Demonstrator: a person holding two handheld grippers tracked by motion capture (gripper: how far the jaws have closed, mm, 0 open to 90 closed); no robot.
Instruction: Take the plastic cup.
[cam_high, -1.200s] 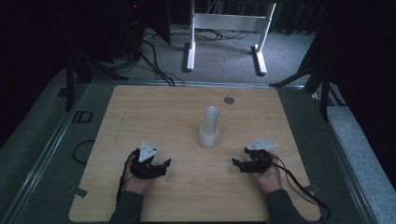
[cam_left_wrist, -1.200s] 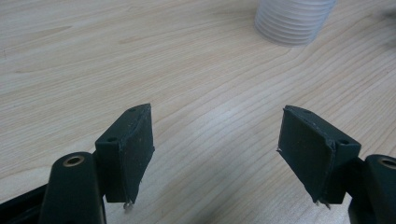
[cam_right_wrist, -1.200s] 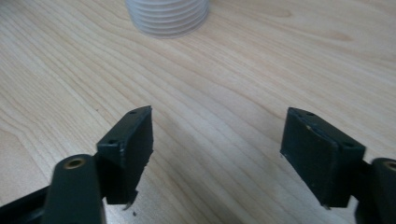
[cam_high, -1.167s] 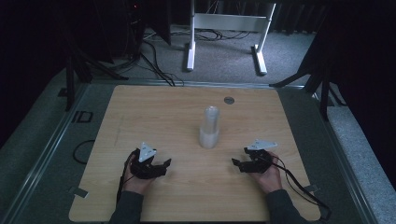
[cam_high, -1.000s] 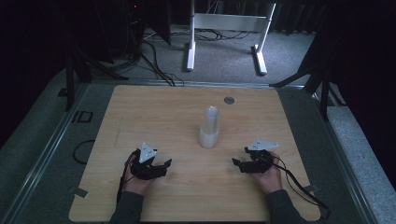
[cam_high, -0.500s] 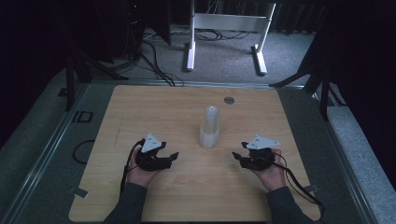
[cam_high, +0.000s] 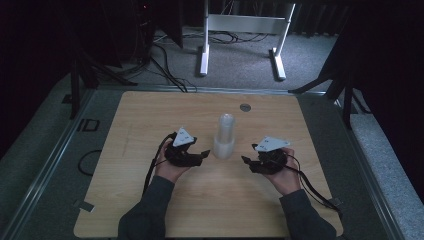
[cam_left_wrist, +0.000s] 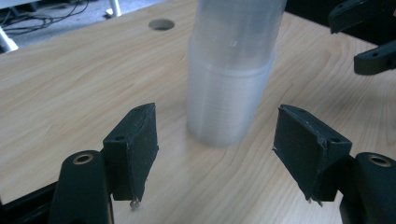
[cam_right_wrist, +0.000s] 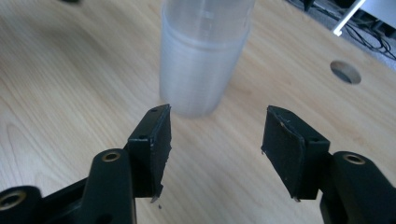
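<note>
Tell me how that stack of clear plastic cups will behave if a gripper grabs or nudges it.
The stack of cups stands tall on a narrow base, so a high nudge would probably tip it. Its thin translucent walls look light and likely to flex. Smooth sides may slip between pads.

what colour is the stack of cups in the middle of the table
Translucent, frosted white; the stack of cups shows best in the left gripper view.

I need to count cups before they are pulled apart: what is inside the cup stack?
The cup stack is cloudy plastic, cups nested mouth down on the table. Faint rims show through its wide lower part; anything deeper inside is hidden, so no count is possible.
</note>
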